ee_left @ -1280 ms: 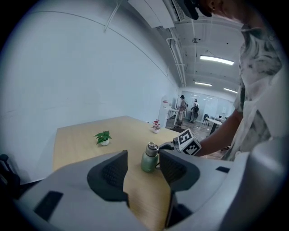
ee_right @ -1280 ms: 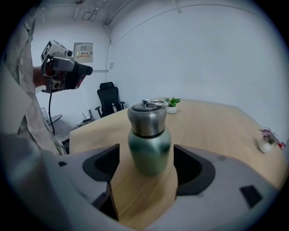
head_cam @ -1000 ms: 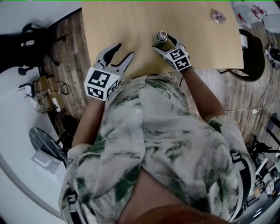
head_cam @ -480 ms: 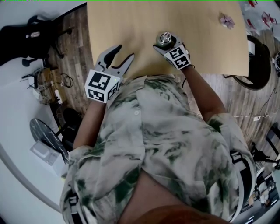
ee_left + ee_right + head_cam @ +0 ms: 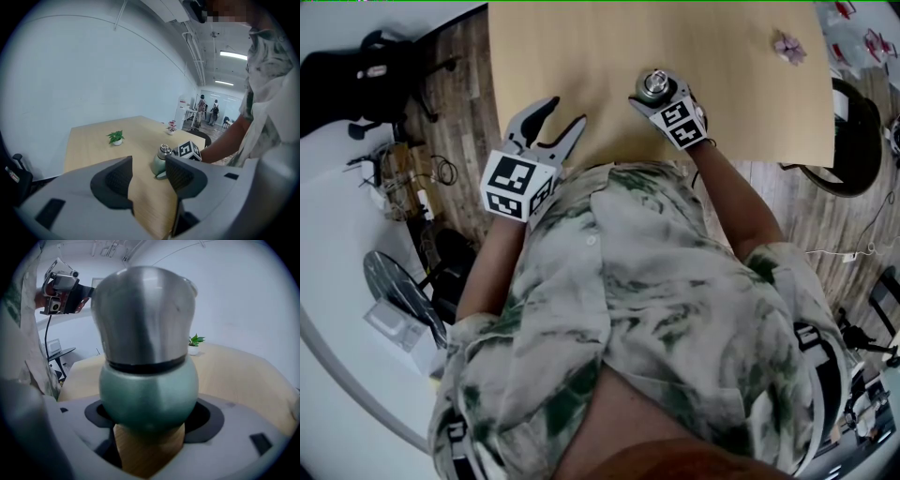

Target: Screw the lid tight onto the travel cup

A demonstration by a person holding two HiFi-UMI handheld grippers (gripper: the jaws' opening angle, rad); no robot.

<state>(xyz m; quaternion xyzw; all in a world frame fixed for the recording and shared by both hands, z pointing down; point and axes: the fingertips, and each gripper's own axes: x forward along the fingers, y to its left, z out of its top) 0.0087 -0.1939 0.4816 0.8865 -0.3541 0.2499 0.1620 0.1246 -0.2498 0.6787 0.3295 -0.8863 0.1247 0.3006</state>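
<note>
Head view: left tool (image 5: 565, 112) hovers over the near edge of the counter (image 5: 609, 47), jaws spread with nothing between them; to its right, well apart, the travel cup (image 5: 654, 84) stands upright on the counter with its steel lid (image 5: 143, 315) on top; right tool (image 5: 664, 97) pinches the cup's green body, a pad against each side.

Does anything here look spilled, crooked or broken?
Nothing stands out. The travel cup stands upright on the table, its steel lid sits level, and the right gripper is closed around the cup. No spills show.
</note>
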